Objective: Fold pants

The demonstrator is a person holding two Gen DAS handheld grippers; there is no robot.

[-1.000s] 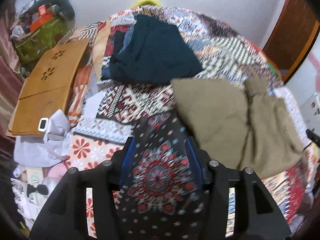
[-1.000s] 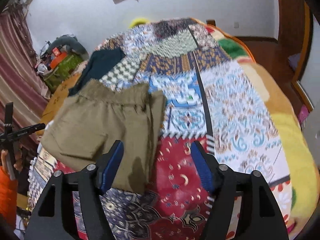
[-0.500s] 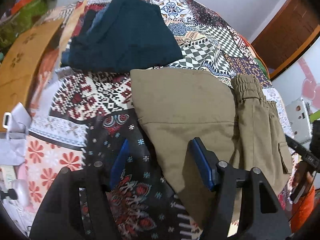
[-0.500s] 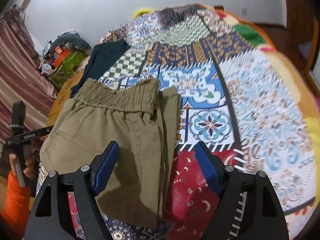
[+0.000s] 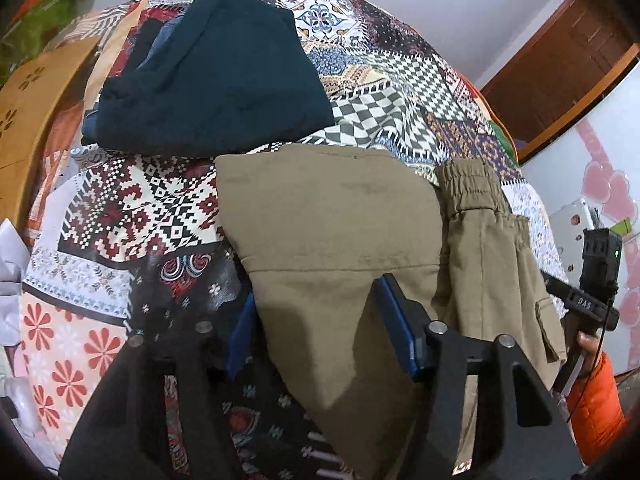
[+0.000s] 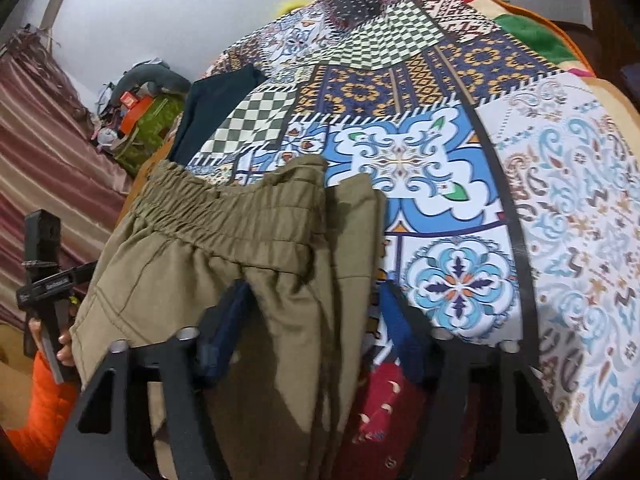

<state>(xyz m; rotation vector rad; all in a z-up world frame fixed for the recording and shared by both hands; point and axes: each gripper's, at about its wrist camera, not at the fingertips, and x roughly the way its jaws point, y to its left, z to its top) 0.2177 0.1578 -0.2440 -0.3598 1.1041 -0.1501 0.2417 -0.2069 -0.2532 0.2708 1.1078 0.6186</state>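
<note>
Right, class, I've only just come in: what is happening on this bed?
A person holds a gripper in each hand over khaki pants lying part-folded on a patchwork quilt. The left gripper has the folded edge between its closing jaws; the right gripper closes near the elastic waistband. Dark folded clothes lie beyond.

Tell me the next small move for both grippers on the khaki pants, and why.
Probably finish closing both. The left gripper straddles one edge of the khaki pants and the right gripper straddles the opposite edge below the waistband; both jaws are closing with cloth between them, so pinching comes before lifting to fold.
</note>
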